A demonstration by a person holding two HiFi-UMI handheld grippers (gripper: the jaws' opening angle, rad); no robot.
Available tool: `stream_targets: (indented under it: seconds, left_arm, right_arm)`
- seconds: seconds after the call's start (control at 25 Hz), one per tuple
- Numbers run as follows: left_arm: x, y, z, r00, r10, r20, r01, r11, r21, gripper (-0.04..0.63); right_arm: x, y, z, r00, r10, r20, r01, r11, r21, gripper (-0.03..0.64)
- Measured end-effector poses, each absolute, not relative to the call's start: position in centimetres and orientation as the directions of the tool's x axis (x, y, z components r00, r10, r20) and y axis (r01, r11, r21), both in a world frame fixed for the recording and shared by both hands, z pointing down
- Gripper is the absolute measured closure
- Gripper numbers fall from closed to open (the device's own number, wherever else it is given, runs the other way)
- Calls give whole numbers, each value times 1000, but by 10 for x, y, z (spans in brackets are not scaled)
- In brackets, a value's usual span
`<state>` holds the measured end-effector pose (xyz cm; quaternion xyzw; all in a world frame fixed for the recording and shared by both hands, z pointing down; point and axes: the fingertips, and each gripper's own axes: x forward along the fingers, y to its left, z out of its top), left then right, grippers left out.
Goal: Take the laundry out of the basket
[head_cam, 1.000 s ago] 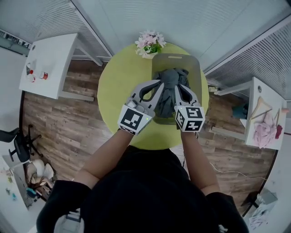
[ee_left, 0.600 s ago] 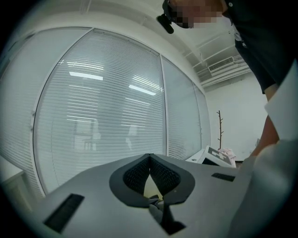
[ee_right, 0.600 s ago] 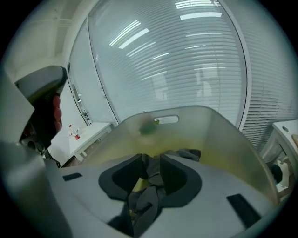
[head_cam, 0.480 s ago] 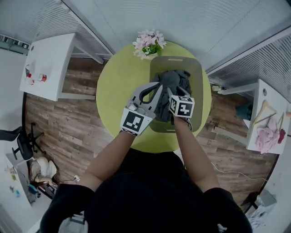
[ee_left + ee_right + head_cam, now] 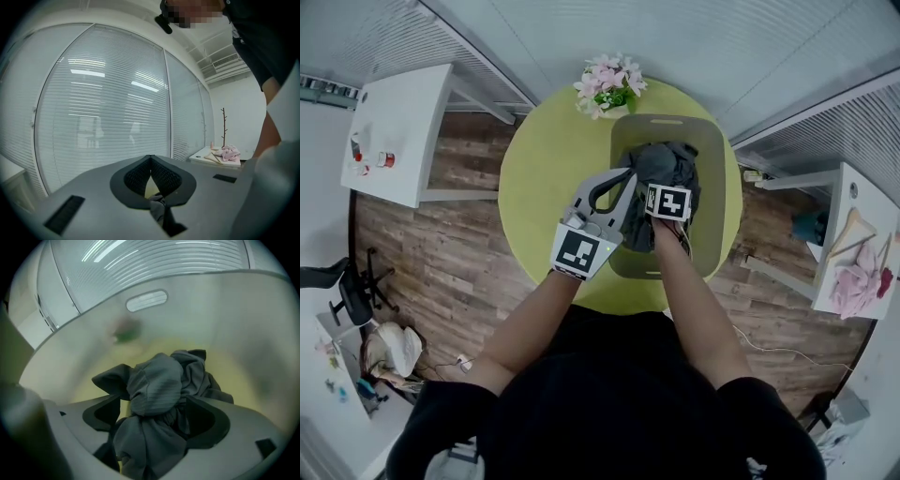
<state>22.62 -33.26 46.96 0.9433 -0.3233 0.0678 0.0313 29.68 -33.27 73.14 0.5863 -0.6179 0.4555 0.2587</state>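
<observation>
The grey laundry (image 5: pixel 664 161) is piled in the basket (image 5: pixel 713 202), upper middle of frame, straddled by the right claw (image 5: pixel 153 404) that's just been opened wide, while the left claw (image 5: pixel 627 175) is pinched shut just left of it.

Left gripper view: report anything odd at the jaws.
A scrap of the grey laundry sits snagged low at the base of the left gripper, behind its closed tips rather than between the pads. It looks caught, not properly gripped. Nothing else stands out.
</observation>
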Motion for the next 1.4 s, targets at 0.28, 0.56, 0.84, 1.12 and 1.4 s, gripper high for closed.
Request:
stream_targets:
  seconds: [0.28, 0.56, 0.84, 1.12, 1.4]
  left_arm:
    - [222, -342, 474, 771, -618, 153, -629, -776, 39, 588]
    - [216, -343, 481, 760, -630, 162, -645, -762, 64, 588]
    - [203, -338, 488, 746, -636, 199, -657, -751, 64, 588]
    - [188, -330, 485, 735, -641, 220, -667, -742, 66, 588]
    - [176, -321, 480, 732, -650, 206, -674, -735, 74, 588]
  right_arm:
    - [302, -337, 770, -118, -437, 892, -966, -159, -206, 169]
    - [292, -347, 791, -119, -406, 906, -970, -149, -194, 169]
    - [292, -350, 801, -101, -419, 902, -978, -124, -167, 170]
    - [295, -348, 782, -90, -473, 876, -981, -111, -161, 210]
    - [286, -340, 745, -142, -509, 849, -978, -61, -200, 219]
